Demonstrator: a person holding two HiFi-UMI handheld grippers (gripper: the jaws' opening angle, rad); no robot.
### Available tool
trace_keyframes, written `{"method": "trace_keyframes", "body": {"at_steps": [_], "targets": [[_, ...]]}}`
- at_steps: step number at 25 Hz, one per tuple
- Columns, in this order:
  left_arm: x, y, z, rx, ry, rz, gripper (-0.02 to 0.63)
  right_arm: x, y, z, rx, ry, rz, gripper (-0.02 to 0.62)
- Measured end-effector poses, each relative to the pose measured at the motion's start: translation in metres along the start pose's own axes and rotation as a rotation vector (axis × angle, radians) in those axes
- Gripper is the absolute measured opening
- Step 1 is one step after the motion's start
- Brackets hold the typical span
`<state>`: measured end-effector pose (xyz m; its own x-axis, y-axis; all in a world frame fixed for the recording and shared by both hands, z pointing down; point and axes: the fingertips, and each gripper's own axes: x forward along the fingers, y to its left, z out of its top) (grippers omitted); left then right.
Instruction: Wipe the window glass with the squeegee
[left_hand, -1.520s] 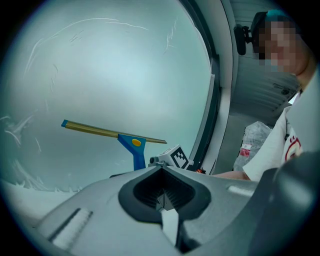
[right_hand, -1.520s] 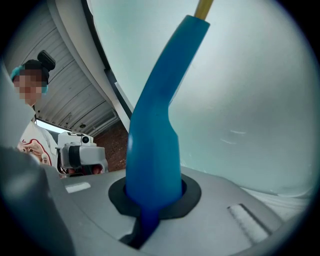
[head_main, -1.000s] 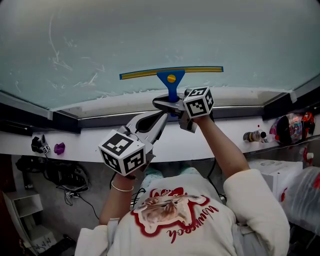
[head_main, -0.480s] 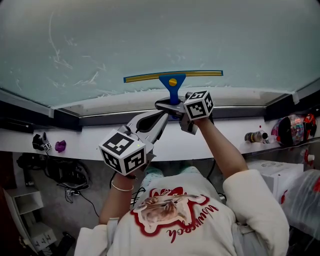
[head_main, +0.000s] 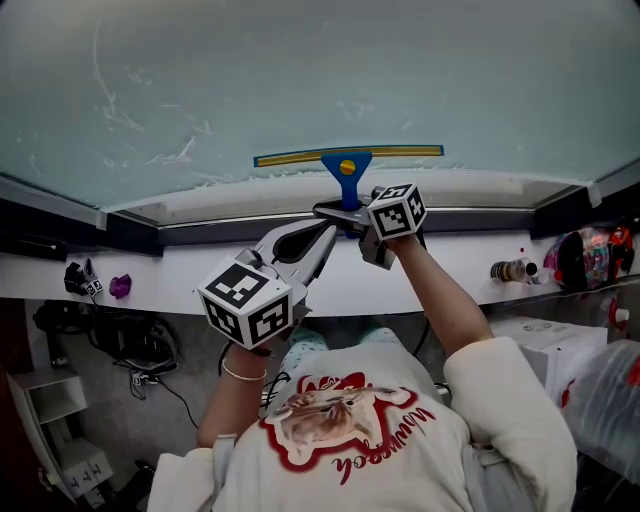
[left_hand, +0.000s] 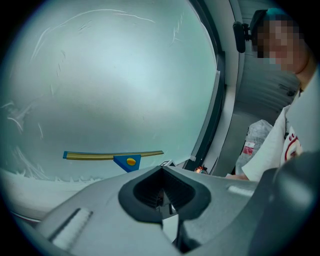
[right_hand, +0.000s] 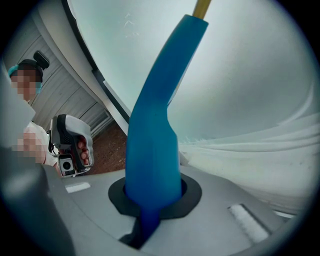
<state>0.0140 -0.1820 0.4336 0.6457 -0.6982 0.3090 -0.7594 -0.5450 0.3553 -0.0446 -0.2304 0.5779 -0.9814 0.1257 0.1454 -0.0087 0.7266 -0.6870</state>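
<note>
Up against the lower part of the window glass (head_main: 300, 70), the squeegee (head_main: 347, 158) lies with its yellow-edged blade running nearly level, just above the white bottom frame (head_main: 200, 205) of the pane. Its blue handle drops from the middle of the blade straight into the right gripper (right_hand: 152, 197), whose jaws are clamped around the handle's lower end. The right gripper view shows the blue shaft filling the dark opening between them and rising toward the glass. In the head view that gripper's marker cube sits just right of the handle, and the person's bare forearm reaches up to it from a white sleeve (head_main: 510, 400).

The left gripper (left_hand: 162, 170) is held lower and to the left, its nose aimed up and close beside the right gripper. Its jaws are pressed together at the tips with nothing between them. Past them, its own view shows the blade and the blue head on the glass.

White streaks (head_main: 180, 150) mark the pane left of the blade, and a ragged white line runs along the bottom edge of the glass. Below the frame a white ledge (head_main: 180, 275) carries a small purple thing (head_main: 119, 288) at the left and a small bottle (head_main: 508, 270) at the right, both well apart from the grippers.
</note>
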Motion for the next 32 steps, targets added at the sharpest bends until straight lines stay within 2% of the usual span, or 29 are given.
{"method": "trace_keyframes", "body": {"at_steps": [14,32], "targets": [[-0.006,0.005,-0.008,-0.011,0.012,0.025,0.0,0.005,-0.022,-0.03,0.069,0.029,-0.011,0.035],[-0.008,0.017,-0.01,-0.017,0.031,0.05,0.0,0.011,-0.045,-0.058,0.099,0.038,0.009,0.038]]}}
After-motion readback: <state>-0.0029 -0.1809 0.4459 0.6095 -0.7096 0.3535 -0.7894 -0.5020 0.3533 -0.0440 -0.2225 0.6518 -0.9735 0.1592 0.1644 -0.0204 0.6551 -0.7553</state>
